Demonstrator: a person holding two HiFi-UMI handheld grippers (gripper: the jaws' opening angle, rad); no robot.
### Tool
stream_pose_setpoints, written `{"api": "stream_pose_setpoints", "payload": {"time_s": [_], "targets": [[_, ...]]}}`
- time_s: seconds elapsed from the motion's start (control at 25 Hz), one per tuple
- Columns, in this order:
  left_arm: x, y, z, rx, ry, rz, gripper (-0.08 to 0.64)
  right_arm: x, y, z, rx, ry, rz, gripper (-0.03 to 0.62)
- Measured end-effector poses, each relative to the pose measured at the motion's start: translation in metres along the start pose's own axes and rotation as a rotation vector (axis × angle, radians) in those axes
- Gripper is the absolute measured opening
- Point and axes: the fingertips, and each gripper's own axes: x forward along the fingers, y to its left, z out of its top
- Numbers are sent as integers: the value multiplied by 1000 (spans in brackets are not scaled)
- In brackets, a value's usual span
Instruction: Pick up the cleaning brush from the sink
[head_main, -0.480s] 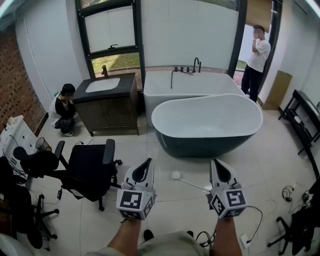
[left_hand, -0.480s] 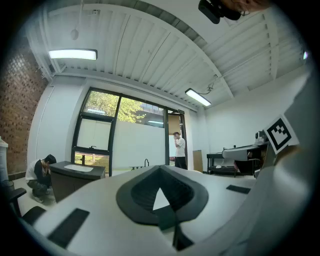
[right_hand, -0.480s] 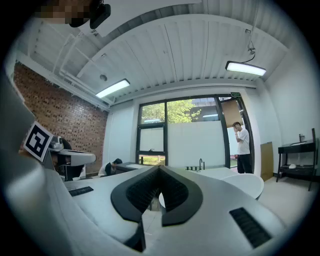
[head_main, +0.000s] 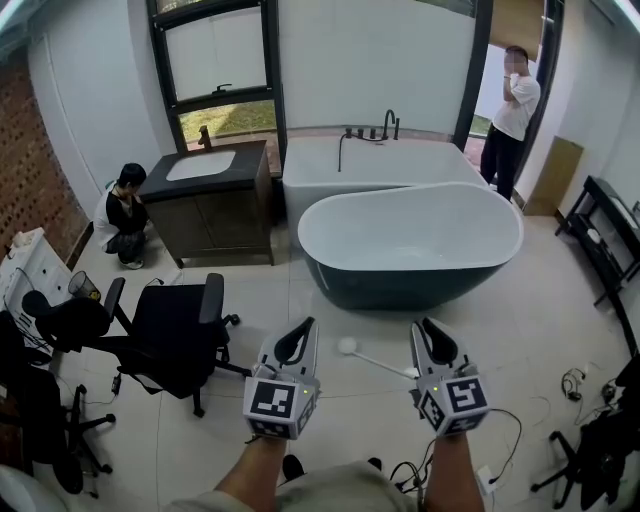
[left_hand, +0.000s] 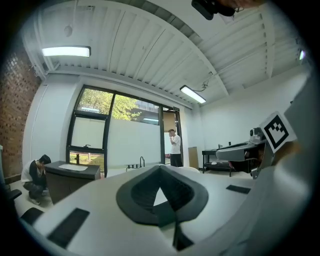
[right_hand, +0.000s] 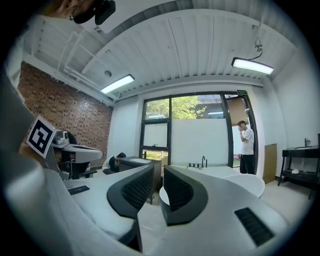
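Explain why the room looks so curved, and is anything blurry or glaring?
Head view: sharp and daylit, though the black-framed window leans outward. Left gripper view: fisheye circle with dark corners; the white ceiling strip lamp glares. Right gripper view: same bending; the red brick wall curves.

The left forearm and the right forearm are stretched forward side by side. Both grippers are held level and pointed ahead. The left gripper is closed, its jaw tips pressed together on nothing. The right gripper is held with its jaws a little apart, and nothing is gripped between them.
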Motion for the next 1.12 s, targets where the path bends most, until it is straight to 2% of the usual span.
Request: {"api": "stream_pose_setpoints", "payload": {"time_s": [0.08, 0.24, 0.32, 0.52, 0.68, 0.8, 1.0, 1.12], "targets": [[8, -12, -1, 2, -1, 10, 0, -5, -11, -7, -12, 12, 11, 63], [24, -45, -2, -2, -5, 24, 6, -20, -44, -24, -5, 30, 24, 63], [34, -68, -6, 1, -3, 26, 29, -31, -67, -34, -1, 34, 33, 63], [62, -136, -24, 13, 13, 21, 34, -57, -120, -55, -9, 32, 81, 63], [83, -170, -39, 21, 38, 3, 43, -60, -151, -67, -19, 32, 101, 64], [97, -172, -48, 18, 49, -1, 43, -51, -160, -76, -20, 52, 112, 64], [132, -143, -50, -1, 17, -17, 43, -10, -163, -83, -9, 75, 103, 64], [150, -121, -46, 4, -12, -10, 6, 13, -164, -85, -10, 93, 95, 63]]}}
